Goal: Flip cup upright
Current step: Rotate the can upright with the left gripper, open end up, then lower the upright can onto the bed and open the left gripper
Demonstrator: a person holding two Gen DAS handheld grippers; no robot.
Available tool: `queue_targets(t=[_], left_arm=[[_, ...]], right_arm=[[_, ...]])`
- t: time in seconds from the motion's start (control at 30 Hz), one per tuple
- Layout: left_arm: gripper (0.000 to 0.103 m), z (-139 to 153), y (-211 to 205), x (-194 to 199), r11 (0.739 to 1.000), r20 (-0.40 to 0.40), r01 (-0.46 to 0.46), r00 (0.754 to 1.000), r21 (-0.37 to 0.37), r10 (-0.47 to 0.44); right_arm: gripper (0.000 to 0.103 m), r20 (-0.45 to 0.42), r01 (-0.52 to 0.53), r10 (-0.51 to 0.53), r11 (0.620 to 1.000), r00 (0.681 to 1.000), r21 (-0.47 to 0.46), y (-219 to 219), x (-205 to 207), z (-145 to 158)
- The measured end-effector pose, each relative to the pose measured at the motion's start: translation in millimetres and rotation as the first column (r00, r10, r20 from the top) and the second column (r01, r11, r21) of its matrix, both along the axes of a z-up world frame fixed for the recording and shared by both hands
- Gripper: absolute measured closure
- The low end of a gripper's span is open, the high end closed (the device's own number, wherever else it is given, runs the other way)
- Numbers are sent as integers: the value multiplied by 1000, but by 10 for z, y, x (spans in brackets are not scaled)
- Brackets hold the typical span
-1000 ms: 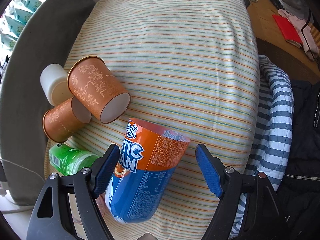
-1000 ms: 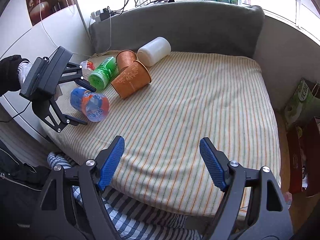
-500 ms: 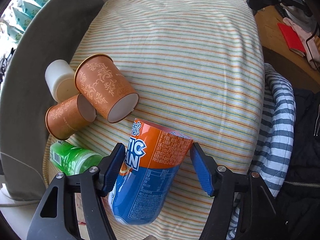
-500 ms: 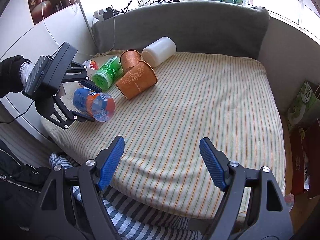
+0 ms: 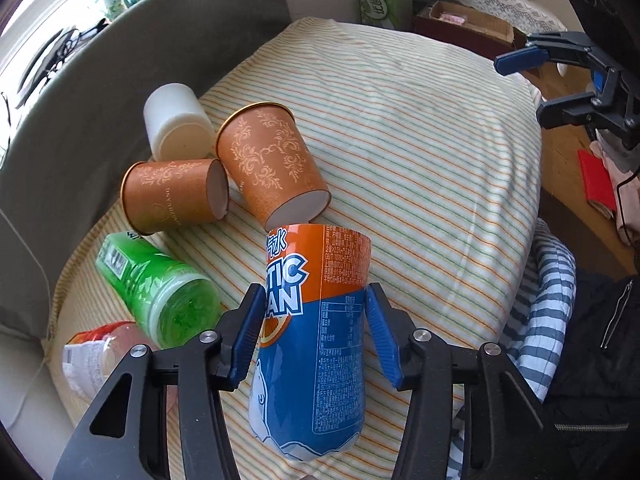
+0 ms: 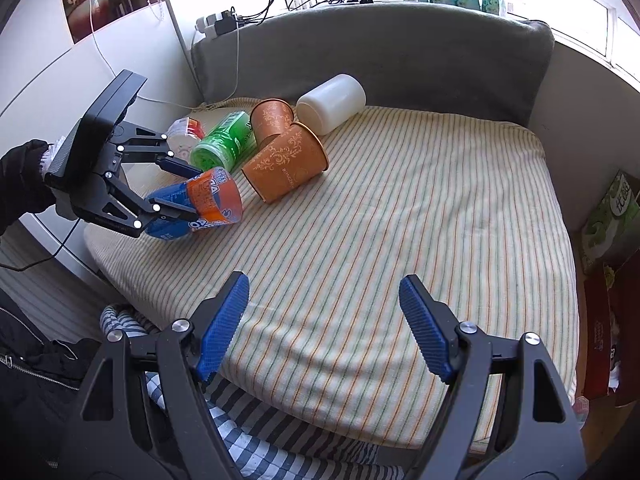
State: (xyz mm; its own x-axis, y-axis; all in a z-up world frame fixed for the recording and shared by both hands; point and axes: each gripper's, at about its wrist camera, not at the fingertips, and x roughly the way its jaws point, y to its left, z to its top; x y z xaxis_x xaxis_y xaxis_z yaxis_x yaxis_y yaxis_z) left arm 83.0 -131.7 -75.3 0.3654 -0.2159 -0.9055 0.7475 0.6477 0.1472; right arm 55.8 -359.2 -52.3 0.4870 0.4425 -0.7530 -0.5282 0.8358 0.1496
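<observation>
A blue and orange plastic cup (image 5: 316,328) is held between the blue pads of my left gripper (image 5: 316,332). It is lifted off the striped cushion and tilted, its open end pointing away from the camera. It also shows in the right wrist view (image 6: 200,208), gripped by the left gripper (image 6: 176,188). My right gripper (image 6: 324,320) is open and empty above the near edge of the striped cushion (image 6: 400,220).
Two brown paper cups (image 5: 272,168) (image 5: 176,196), a white jar (image 5: 178,126), a green bottle piece (image 5: 160,292) and a clear wrapped bottle (image 5: 100,352) lie on their sides at the cushion's left. A grey backrest (image 6: 380,52) bounds the far side. Striped bedding (image 5: 548,312) hangs off the near edge.
My left gripper has shut on the blue and orange cup and lifted it, tilting it up off the cushion. The right gripper has stayed still and open.
</observation>
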Motion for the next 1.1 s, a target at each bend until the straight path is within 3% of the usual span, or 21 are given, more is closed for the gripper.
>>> queue_targets(t=[0.1, 0.2, 0.3, 0.37, 0.43, 0.53, 0.67, 1.1], left_arm=[[53, 18, 142, 62, 996, -49, -67, 997, -62, 64], [54, -29, 202, 140, 991, -91, -115, 990, -68, 109], [54, 150, 161, 98, 991, -37, -95, 995, -96, 92], [54, 301, 203, 22, 983, 51, -108, 992, -152, 116], [54, 355, 300, -70, 957, 126, -145, 975, -251, 181], [55, 234, 402, -219, 907, 172, -207, 943, -367, 284], [55, 209, 475, -323, 859, 176, -247, 918, -448, 356], [55, 190, 618, -536, 851, 174, -273, 907, -448, 383]], right_arm=[[23, 5, -4, 4, 1000, 1000, -5, 28, 7, 14], [23, 10, -3, 3, 1000, 1000, -14, 56, 24, 20], [23, 13, -1, 1, 1000, 1000, -9, 70, 20, 24], [23, 17, -1, 1, 1000, 1000, -6, 74, -4, 27], [23, 20, -9, 9, 1000, 1000, 0, 84, -28, 33], [23, 14, -20, 20, 1000, 1000, -1, 116, -27, 23], [23, 5, -39, 39, 999, 999, -33, 214, 15, 7], [23, 36, -96, 96, 995, 995, -7, 492, -76, 100]])
